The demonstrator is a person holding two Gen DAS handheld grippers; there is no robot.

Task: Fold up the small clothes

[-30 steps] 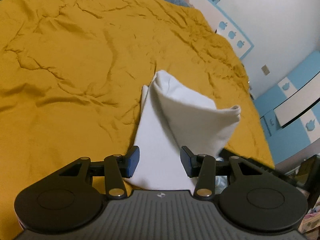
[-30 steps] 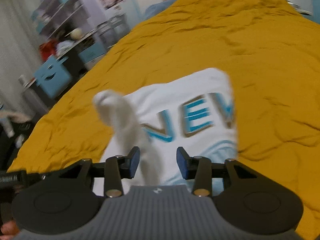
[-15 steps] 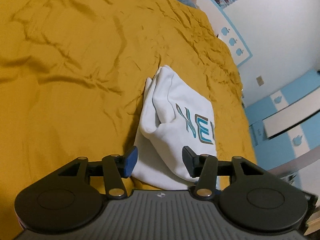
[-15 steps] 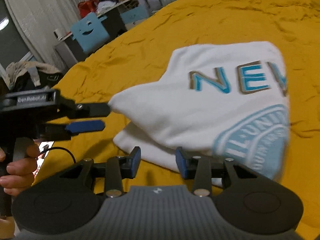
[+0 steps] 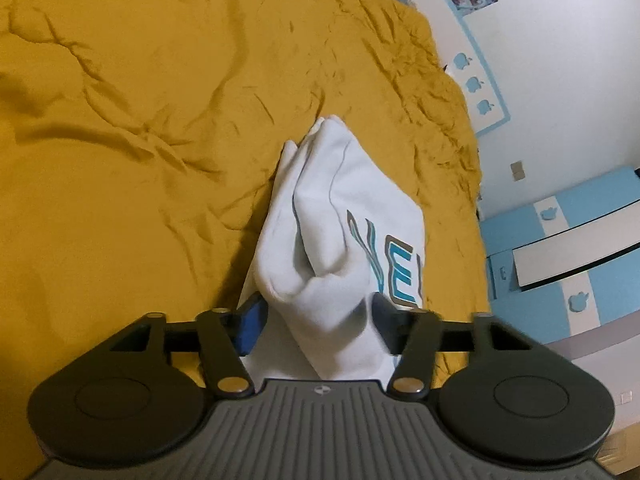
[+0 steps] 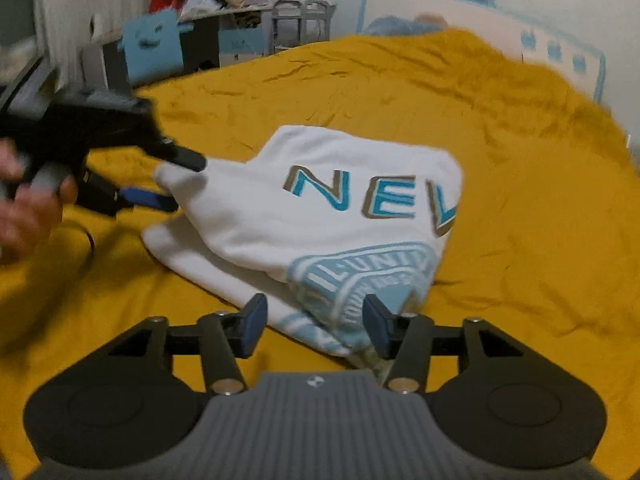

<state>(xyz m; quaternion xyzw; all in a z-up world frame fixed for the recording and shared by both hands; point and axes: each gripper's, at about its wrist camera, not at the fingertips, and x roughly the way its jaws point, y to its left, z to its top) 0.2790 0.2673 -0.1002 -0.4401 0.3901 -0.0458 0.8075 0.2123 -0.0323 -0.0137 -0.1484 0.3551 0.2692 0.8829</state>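
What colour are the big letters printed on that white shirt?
Bright blue with a brownish outline on the white shirt, clearest from the right wrist view.

A wrinkled mustard-yellow bedspread [image 5: 168, 112] covers a wide bed, beyond it a white wall [image 5: 560, 60] with a pale blue border strip of apple shapes [image 5: 478, 84], a blue-and-white panelled cabinet [image 5: 568, 256], and cluttered dark shelving [image 6: 224, 28] beside a blue smiling-face box [image 6: 150, 50].
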